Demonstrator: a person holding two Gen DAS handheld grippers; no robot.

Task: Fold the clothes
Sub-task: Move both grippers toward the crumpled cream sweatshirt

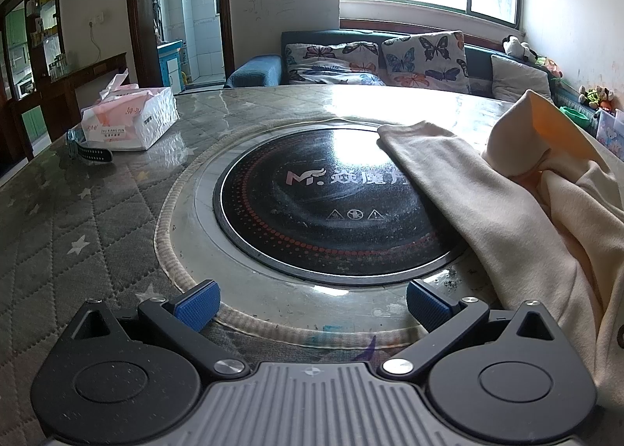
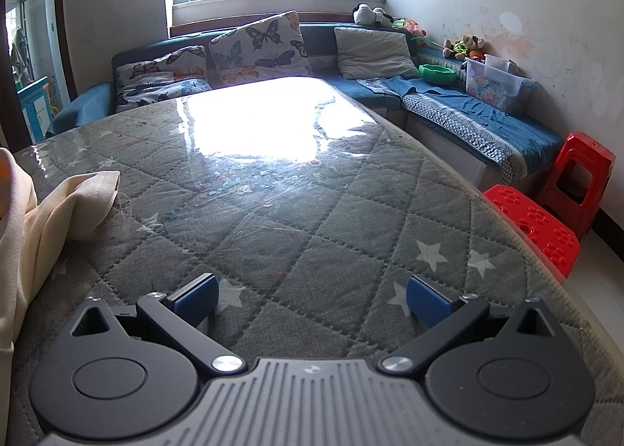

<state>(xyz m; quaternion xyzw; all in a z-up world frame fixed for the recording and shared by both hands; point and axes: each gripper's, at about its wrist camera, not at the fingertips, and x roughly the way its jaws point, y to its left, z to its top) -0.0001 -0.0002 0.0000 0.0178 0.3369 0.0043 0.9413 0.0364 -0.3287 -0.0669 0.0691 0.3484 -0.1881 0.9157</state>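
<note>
A cream garment (image 1: 518, 212) lies crumpled on the right of the table in the left wrist view, one sleeve reaching over the black round hob (image 1: 312, 208). In the right wrist view the same cream garment (image 2: 43, 212) shows at the left edge, a sleeve end resting on the quilted cover. My left gripper (image 1: 312, 303) is open just above the table's near edge, empty, with the garment to its right. My right gripper (image 2: 312, 301) is open too, empty, over bare quilted cover, the garment off to its left.
A white tissue box (image 1: 132, 120) and a dark watch strap (image 1: 91, 151) sit at the table's far left. The table (image 2: 351, 227) has a grey quilted star cover under clear plastic. Red stools (image 2: 546, 227) stand by its right edge. A blue sofa (image 2: 468, 110) with cushions lines the back.
</note>
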